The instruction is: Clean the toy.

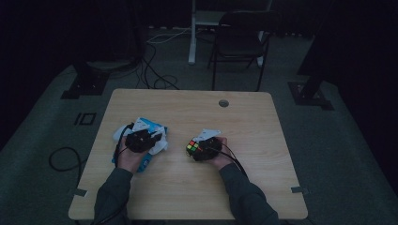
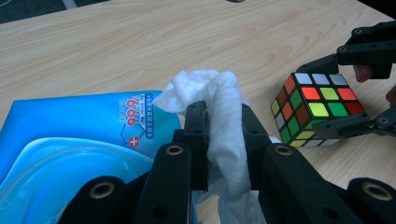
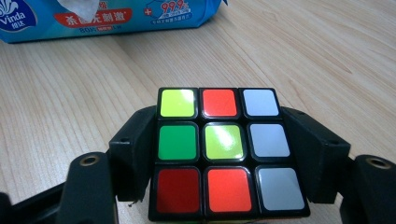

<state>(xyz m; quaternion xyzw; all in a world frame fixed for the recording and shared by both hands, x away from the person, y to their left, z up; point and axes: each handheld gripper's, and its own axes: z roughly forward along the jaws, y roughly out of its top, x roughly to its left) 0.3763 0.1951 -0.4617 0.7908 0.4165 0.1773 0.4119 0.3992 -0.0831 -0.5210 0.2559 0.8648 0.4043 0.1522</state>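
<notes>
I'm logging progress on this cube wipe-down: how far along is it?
Done: a wet wipe is out of the blue pack and pinched in the left gripper. In hand: the right gripper is clamped on the puzzle cube. Left: wipe and cube are still apart, so no wiping shows yet.

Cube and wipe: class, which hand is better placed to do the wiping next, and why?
The left. Its gripper already pinches the white wipe between its jaws, beside the blue wipe pack. The right gripper is clamped on the cube, so it can only steady it.
</notes>
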